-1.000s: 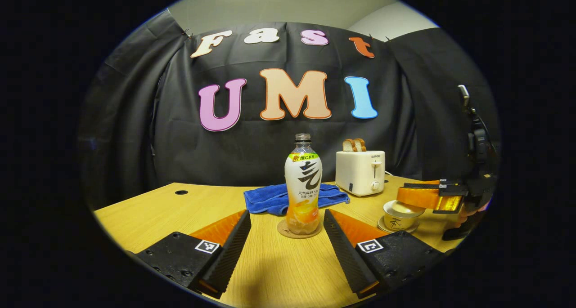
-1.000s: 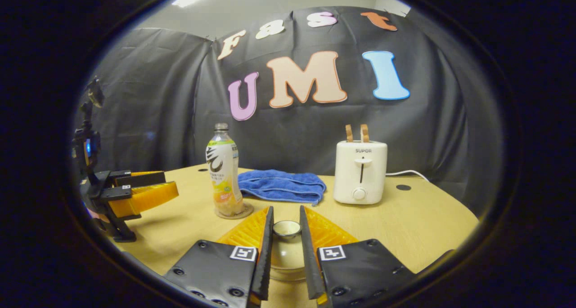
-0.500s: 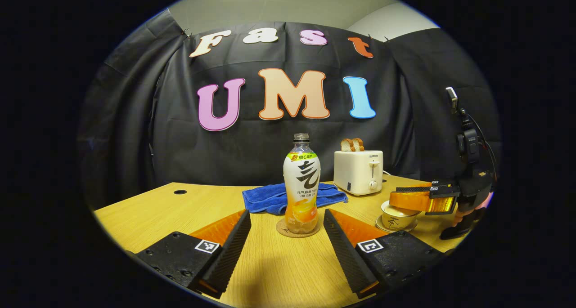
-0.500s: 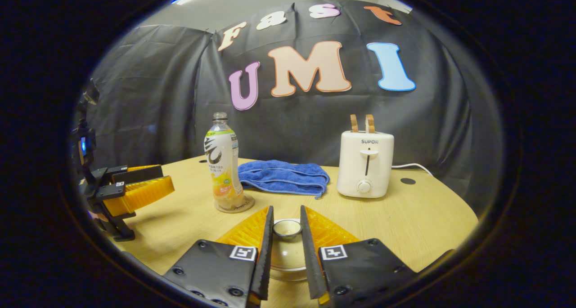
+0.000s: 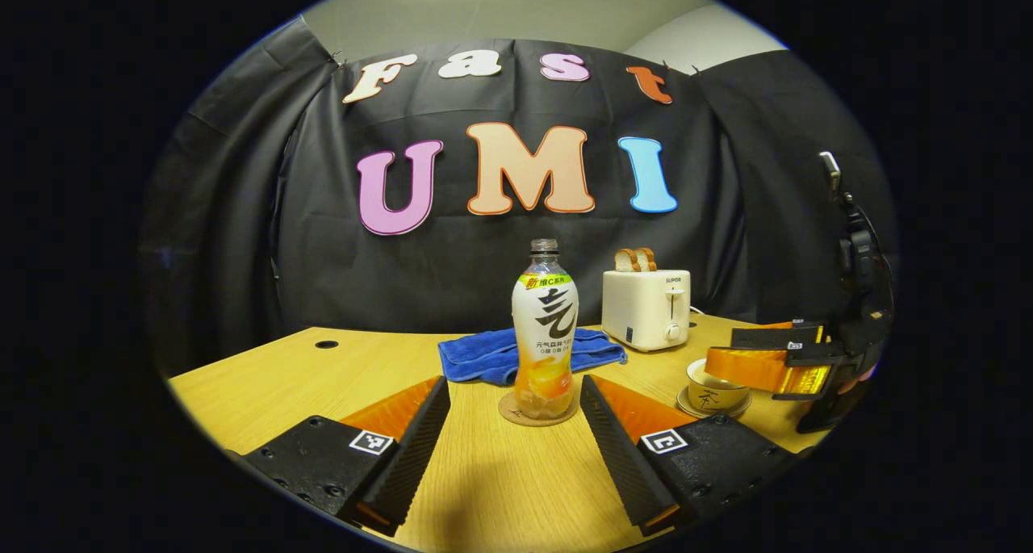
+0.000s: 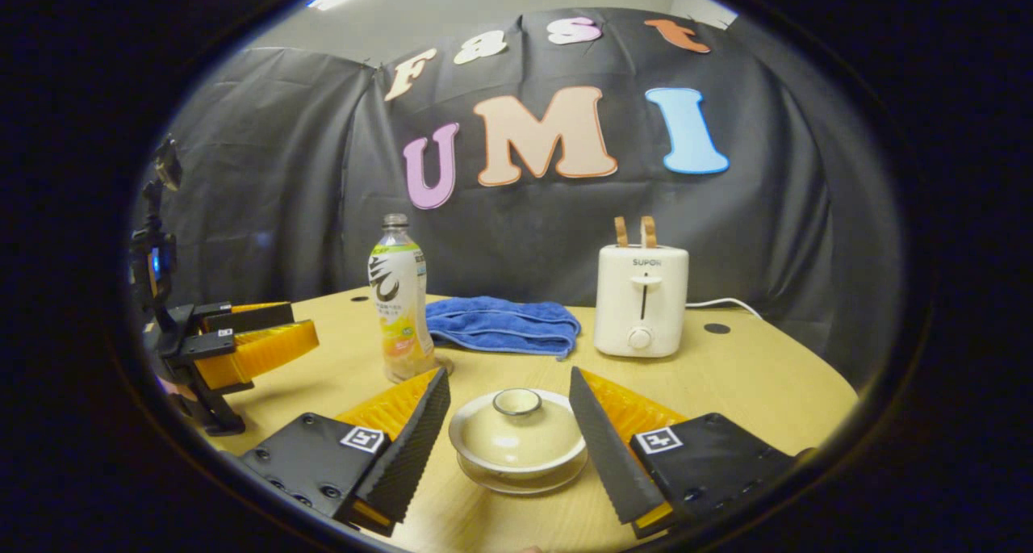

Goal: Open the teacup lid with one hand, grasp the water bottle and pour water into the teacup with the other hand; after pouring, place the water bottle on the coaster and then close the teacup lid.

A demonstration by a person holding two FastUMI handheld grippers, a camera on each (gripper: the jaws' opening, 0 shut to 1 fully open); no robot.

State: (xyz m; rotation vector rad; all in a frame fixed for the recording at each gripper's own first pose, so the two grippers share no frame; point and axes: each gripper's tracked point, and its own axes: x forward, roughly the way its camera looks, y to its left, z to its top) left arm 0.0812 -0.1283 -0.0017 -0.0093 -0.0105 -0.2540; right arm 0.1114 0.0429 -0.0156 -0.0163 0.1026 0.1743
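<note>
**Lid back on, both grippers let go**

The lid (image 6: 517, 432) sits square on the teacup (image 6: 520, 468), near the front of the table (image 6: 750, 383). The right gripper (image 6: 508, 448) straddles it with jaws spread wide, neither finger touching the knob. Half a second ago those fingers were pinched close on the knob; now they have parted, so I judge the lid has just been released and the closing step is done.

Farther back and to the left, the bottle (image 5: 545, 327) stands upright on its coaster (image 5: 537, 412), uncapped, just in front of the blue towel (image 5: 524, 351). The left gripper (image 5: 508, 448) faces it from the near side, jaws open and well clear of the bottle on either side, as they were a second ago. That looks like a hand that has finished setting the bottle down and is simply waiting.

The toaster (image 6: 640, 299) stands at the back right, apart from all this.
</note>
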